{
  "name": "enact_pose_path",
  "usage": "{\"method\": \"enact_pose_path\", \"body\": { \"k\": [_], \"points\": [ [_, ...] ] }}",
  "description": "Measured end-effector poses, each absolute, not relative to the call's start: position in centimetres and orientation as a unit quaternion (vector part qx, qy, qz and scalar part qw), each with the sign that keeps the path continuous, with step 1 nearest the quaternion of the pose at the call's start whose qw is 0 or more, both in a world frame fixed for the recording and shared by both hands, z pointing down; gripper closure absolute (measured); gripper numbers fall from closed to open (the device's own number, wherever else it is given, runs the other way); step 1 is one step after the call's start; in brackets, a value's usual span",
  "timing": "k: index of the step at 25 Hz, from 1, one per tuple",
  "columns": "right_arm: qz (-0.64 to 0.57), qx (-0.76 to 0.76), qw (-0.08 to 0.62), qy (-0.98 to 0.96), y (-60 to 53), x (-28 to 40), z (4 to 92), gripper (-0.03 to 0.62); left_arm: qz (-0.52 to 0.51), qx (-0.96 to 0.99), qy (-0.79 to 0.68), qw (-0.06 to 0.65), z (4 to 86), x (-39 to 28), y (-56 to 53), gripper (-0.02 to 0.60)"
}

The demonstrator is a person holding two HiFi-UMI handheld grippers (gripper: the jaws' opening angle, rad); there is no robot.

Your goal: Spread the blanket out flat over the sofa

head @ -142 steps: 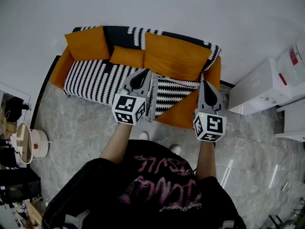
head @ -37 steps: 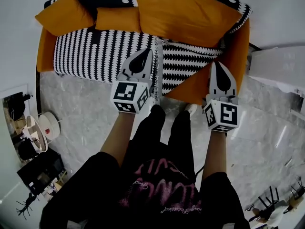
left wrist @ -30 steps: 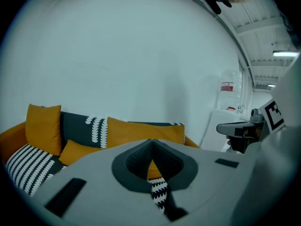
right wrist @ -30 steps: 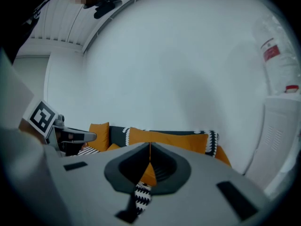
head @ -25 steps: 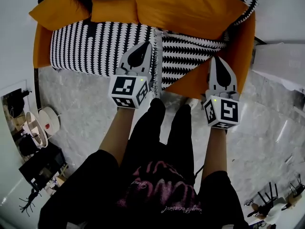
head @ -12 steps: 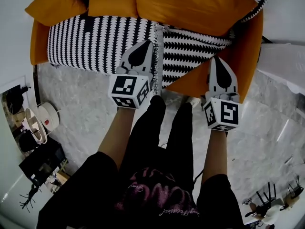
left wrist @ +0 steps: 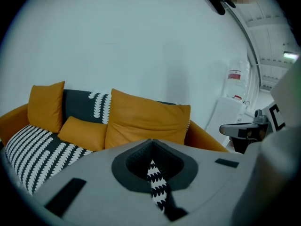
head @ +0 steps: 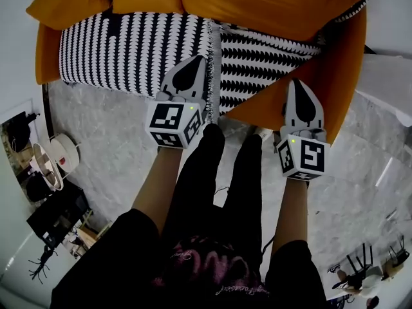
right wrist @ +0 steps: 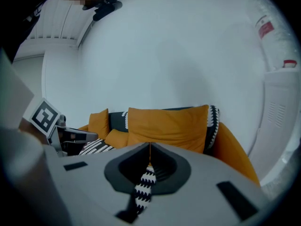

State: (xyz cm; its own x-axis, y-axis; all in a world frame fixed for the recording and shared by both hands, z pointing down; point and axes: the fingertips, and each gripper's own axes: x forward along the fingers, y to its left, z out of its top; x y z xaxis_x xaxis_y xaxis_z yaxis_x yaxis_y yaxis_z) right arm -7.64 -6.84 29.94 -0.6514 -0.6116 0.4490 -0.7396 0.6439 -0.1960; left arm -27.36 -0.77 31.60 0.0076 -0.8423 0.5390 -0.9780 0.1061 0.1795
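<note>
Both the left tongs (head: pixel 195 64) and the right tongs (head: pixel 295 84) are closed on the front edge of the blanket (head: pixel 129 47), one on each side of the person's legs (head: pixel 219 166). In the head view the sofa (head: pixel 338 76) lies at 12 o'clock from the person. The black-and-white blanket covers its seat from about 10 o'clock to 1 o'clock, and a bare orange corner of the seat shows between the two tongs. This view gives only the backs of the tongs, not the grip itself. It alone shows the grey marble floor (head: pixel 109 140).

The left gripper view shows the grip: the jaws are together, and a narrow strip of the blanket (left wrist: pixel 157 185) is pinched between them. It also shows three orange cushions (left wrist: pixel 146 121) leaning on the backrest (the head view cuts most of them off at its top edge).

The right gripper view shows the same kind of hold, with the jaws pressed on a strip of the blanket (right wrist: pixel 144 186). At 3 o'clock in this view stands a white cabinet (right wrist: pixel 282 112).
</note>
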Motion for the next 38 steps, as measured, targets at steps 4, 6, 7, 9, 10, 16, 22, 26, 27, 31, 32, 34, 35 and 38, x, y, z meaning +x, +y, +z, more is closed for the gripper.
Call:
{"method": "enact_pose_path", "body": {
  "k": [4,6,7,9,10,16,22,26,27,31,32,34,35,38],
  "points": [
    [0.191,0.384,0.174,-0.887,-6.3,-7.0,31.8,0.572,0.131,0.652,-0.691,0.281,34.0,-26.9,0.2,0.572],
    [0.191,0.385,0.176,-0.886,-6.2,-6.8,31.1,0.572,0.130,0.650,-0.692,0.286,33.6,-26.9,0.4,0.572],
    [0.191,0.385,0.179,-0.885,-6.2,-6.8,30.7,0.572,0.128,0.648,-0.693,0.289,33.2,-26.8,0.5,0.572],
    [0.194,0.383,0.185,-0.884,-6.1,-6.8,30.4,0.572,0.127,0.645,-0.694,0.294,32.8,-26.9,0.7,0.572],
    [0.196,0.381,0.187,-0.884,-6.0,-6.9,30.5,0.572,0.129,0.644,-0.694,0.296,32.9,-26.9,0.8,0.572],
    [0.207,0.376,0.202,-0.880,-5.8,-6.7,32.4,0.572,0.137,0.645,-0.686,0.307,34.7,-26.2,0.9,0.572],
    [0.218,0.376,0.203,-0.877,-3.6,-5.8,35.0,0.572,0.152,0.636,-0.690,0.311,37.4,-26.8,2.3,0.572],
    [0.220,0.377,0.208,-0.875,-2.8,-5.6,35.5,0.572,0.158,0.640,-0.689,0.302,37.7,-28.0,1.3,0.572],
    [0.220,0.377,0.209,-0.875,-2.8,-5.5,35.7,0.572,0.160,0.642,-0.687,0.299,37.9,-28.2,0.7,0.572],
    [0.223,0.377,0.214,-0.873,-2.7,-5.1,36.5,0.572,0.184,0.658,-0.672,0.286,39.0,-28.5,-1.8,0.571],
    [0.222,0.375,0.217,-0.873,-2.5,-5.1,36.7,0.572,0.191,0.661,-0.668,0.283,39.4,-28.6,-2.3,0.572],
    [0.223,0.373,0.223,-0.872,-2.1,-5.0,37.2,0.572,0.201,0.664,-0.663,0.280,40.2,-29.1,-3.2,0.571],
    [0.225,0.374,0.225,-0.871,-2.0,-4.9,37.6,0.572,0.204,0.665,-0.661,0.280,40.8,-29.4,-3.6,0.571],
    [0.233,0.374,0.229,-0.868,-1.5,-4.4,38.7,0.572,0.206,0.665,-0.656,0.289,42.4,-30.4,-4.9,0.571]
  ]
}}
